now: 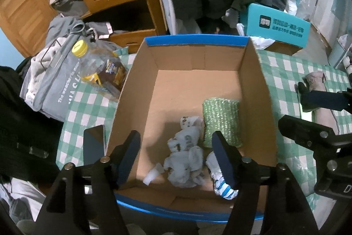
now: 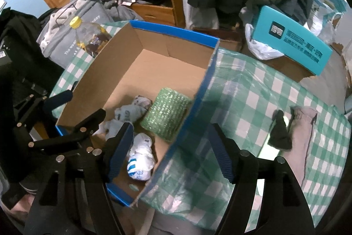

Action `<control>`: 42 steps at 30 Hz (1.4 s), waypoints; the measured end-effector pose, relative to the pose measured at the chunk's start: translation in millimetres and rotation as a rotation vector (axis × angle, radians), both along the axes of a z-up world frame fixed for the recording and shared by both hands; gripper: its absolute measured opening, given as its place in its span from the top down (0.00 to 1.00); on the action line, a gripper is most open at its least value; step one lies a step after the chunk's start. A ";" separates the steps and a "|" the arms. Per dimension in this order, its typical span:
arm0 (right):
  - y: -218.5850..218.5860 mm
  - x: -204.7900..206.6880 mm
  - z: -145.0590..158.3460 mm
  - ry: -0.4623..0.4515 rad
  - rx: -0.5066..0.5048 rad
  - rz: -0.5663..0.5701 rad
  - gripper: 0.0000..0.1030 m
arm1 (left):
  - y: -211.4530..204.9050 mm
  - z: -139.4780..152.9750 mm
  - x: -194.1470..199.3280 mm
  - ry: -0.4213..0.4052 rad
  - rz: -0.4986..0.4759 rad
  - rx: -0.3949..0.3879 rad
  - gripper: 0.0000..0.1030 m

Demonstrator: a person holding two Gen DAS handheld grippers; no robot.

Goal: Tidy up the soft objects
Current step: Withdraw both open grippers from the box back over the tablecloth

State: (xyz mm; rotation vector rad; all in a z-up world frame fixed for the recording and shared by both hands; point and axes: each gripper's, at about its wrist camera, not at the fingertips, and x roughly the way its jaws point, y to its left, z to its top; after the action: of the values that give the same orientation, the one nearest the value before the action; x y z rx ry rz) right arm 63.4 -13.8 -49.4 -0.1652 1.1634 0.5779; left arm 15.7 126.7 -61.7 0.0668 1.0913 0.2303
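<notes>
The left claw hangs over the near end of the box with its jaws apart and nothing between them, and the right claw straddles the box's right wall, also apart and empty; no earlier moment is shown, so only this state can be told. Going left to right inside the box: a scrap of white, a crumpled grey sock with dark print, a white sock with blue stripes in the near corner, and a green sponge with a glittery knit cover lying flat beside them. These look limp and bunched, dropped rather than folded. I judge the task well under way but not done: out on the checked table, right of the box, a dark sock and a pinkish cloth lie touching each other.
</notes>
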 end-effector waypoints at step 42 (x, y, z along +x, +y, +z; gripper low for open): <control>-178.0 -25.2 -3.7 -0.027 -0.051 -0.272 0.28 | -134.0 -3.6 -2.8 0.037 -0.257 0.009 0.22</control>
State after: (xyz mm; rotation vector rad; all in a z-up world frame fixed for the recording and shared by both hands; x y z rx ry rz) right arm 38.1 -191.9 -53.2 -0.0568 1.1516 0.3058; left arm 12.9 -7.4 -65.3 0.2190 1.1069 0.0032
